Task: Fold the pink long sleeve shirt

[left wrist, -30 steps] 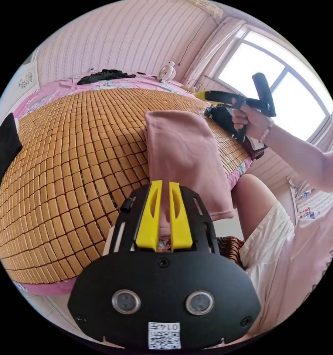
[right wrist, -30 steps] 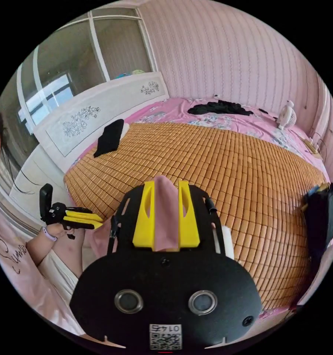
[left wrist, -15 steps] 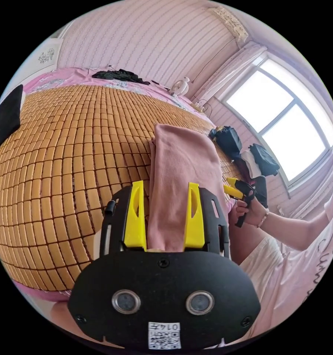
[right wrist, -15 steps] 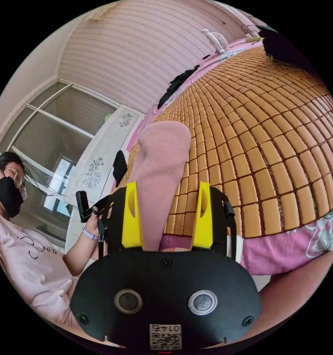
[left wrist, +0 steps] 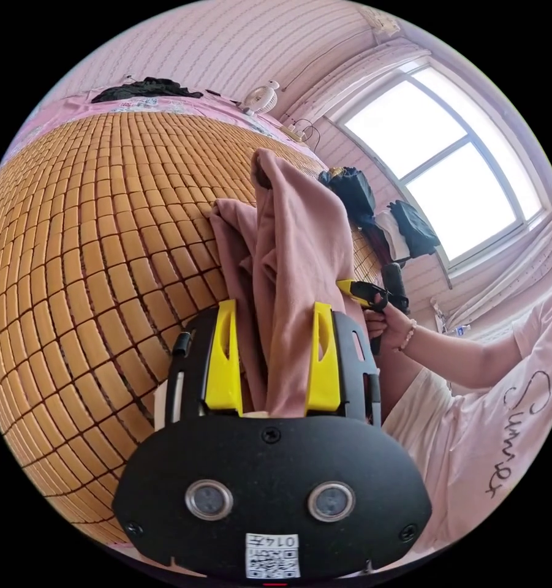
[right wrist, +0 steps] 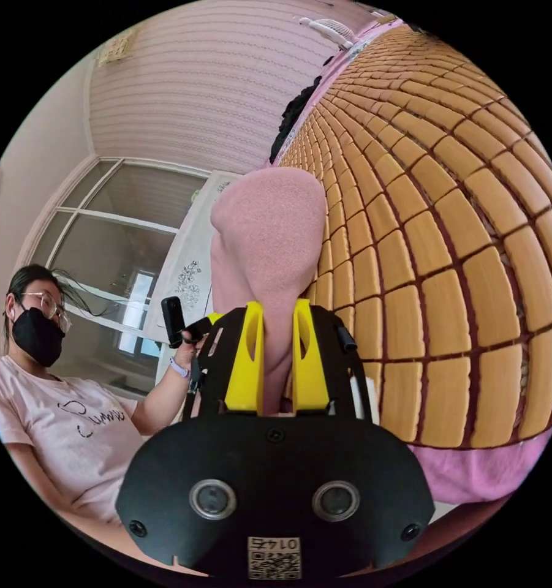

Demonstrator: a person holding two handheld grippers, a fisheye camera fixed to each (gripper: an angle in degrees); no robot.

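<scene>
At the bed's near edge, the shirt now bunches up where it lay flat: left tongs gape around it, right tongs have pinched shut on it.

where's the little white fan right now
In the left gripper view the white fan stands at the far edge of the bed, by the striped wall, beyond the bamboo mat.

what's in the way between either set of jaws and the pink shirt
Nothing visible. The pink shirt already lies between the left gripper jaws, which stand apart, and the right gripper jaws are closed on it.
</scene>
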